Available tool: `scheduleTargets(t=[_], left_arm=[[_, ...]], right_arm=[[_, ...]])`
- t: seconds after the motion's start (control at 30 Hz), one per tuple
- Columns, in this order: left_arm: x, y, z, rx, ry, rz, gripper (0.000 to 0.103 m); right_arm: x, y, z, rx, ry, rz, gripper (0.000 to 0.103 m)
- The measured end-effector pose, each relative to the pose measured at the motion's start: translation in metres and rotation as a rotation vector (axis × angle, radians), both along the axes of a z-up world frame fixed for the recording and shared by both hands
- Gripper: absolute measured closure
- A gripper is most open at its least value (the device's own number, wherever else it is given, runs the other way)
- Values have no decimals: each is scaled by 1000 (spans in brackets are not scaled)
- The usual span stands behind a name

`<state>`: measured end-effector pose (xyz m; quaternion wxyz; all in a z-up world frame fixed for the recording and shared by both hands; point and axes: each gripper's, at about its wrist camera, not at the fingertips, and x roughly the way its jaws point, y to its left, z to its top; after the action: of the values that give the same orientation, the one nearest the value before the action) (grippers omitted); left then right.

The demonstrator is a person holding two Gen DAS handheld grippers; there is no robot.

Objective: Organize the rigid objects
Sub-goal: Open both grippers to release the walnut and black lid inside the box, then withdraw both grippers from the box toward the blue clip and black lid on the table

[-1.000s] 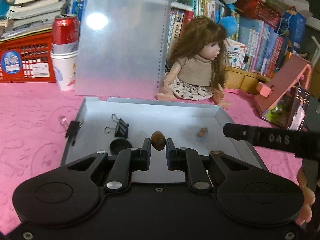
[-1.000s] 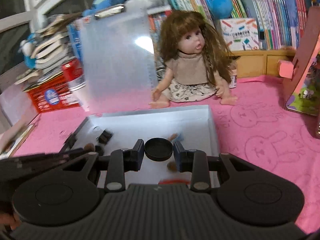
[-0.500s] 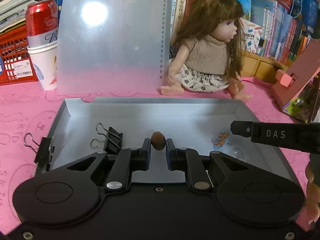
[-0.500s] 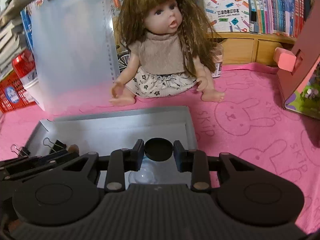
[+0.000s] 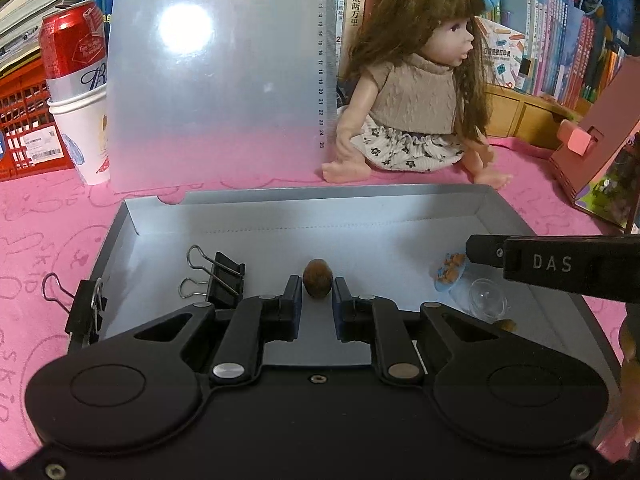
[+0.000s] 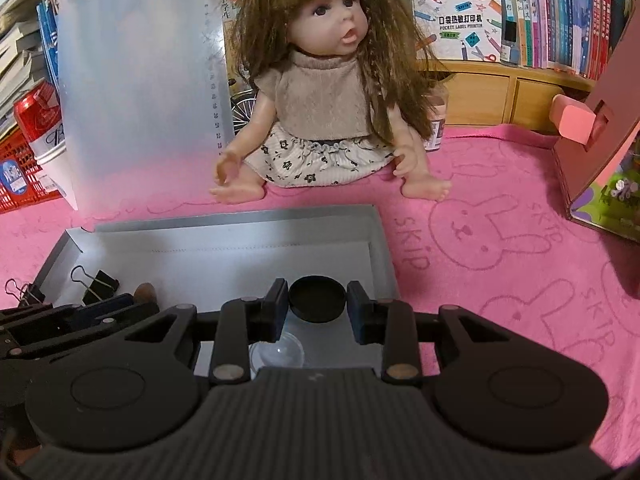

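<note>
1. Pink cloth point(image 6: 500, 240), printed with rabbits, is covering the table and carrying everything else; a doll point(image 6: 328, 92) is sitting at the back beside a frosted plastic board point(image 5: 216, 80).
2. Grey shallow box point(image 5: 280, 216) is lying open in front of both grippers and is serving as the collecting place. One black binder clip point(image 5: 224, 280) is lying inside it; a second clip point(image 5: 86, 312) is sitting astride its left wall.
3. Right gripper point(image 6: 318, 310) is hanging over the box's right end. Its jaws have just been widening, and a black round lid point(image 6: 317, 298) is lying between them with a gap showing on each side, so it appears released. A clear dome point(image 6: 276, 354) is lying on the floor just below.
4. Left gripper point(image 5: 316, 302) is clenching a small brown nut point(image 5: 317, 279) at its fingertips, low over the box floor near the middle.
5. Step in hand, as judged: both pieces are being delivered into the box. The next move calls for the left jaws to part and free the nut, and for the right gripper to back away without dragging the lid.
</note>
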<state>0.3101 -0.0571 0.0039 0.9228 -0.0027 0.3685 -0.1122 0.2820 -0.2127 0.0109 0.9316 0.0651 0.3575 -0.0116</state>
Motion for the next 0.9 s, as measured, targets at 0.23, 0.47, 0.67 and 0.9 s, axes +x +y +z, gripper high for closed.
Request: scheduleTargets(t=[0.23,0.47,0.67,0.9], left_arm=[[-7,-1,5,21,-13,-5,69],[-22,1,17,30,-50,-15,62],[-39,2,26,44,-85,-26,58],[-62,7,35,39,-114,-43,53]], right_arm=[[-7,-2,3,19,-17,0,48],[-19,-3,11,25,-40,11,46],[-32,0,19,8,-63,26,41],[-49,-2,26,14,-89,36,31]])
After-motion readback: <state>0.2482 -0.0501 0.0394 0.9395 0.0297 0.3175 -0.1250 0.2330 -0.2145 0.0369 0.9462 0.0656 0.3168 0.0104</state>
